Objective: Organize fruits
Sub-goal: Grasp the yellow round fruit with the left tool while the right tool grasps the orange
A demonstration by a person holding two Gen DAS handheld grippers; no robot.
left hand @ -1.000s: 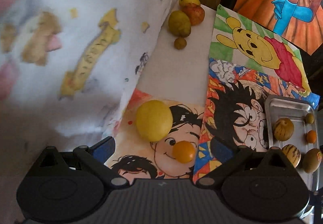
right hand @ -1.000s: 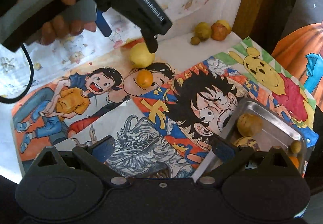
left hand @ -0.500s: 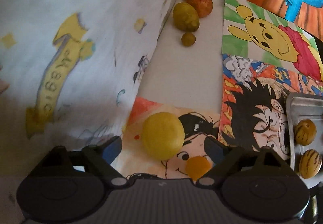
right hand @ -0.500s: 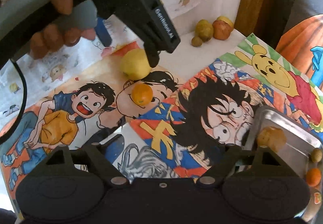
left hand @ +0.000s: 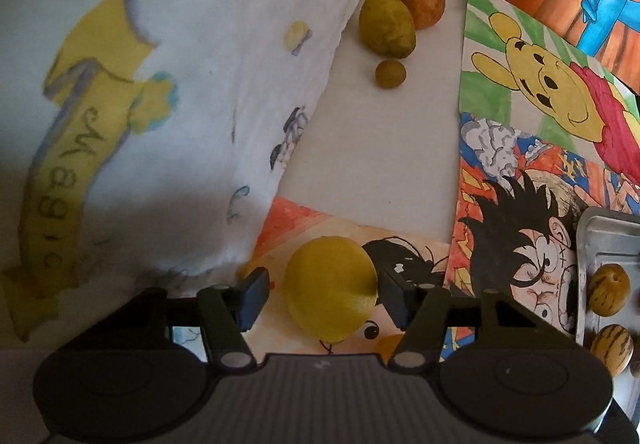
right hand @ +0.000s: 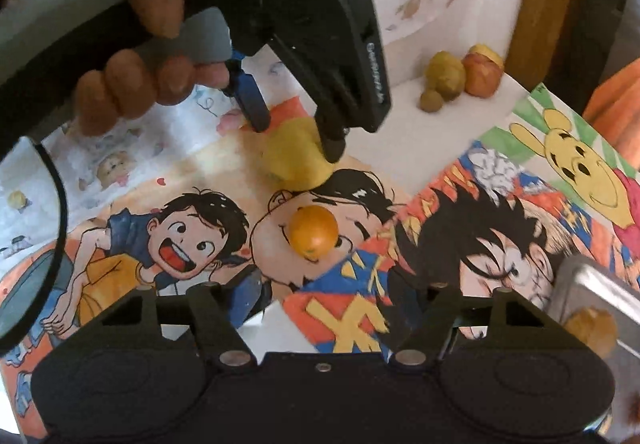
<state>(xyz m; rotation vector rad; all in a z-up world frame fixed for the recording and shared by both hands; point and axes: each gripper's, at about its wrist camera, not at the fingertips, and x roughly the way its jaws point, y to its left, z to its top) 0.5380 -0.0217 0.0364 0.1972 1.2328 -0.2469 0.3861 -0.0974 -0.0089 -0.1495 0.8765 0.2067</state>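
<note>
A large yellow fruit lies on the cartoon paper, and my left gripper stands open around it, one finger on each side. A small gap shows by the left pad. The right wrist view shows the same gripper, held by a hand, straddling the yellow fruit. A small orange fruit sits just in front of it, ahead of my right gripper, which is open and holds nothing. A metal tray at the right holds several small fruits.
Three more fruits are heaped at the table's far end: a yellow-green one, a reddish one and a small brown one. A printed white cloth rises along the left. The tray rim is at the lower right.
The left gripper has moved forward and down until its fingers flank the yellow fruit, and its jaws have narrowed. The right gripper has come closer to the orange fruit.
</note>
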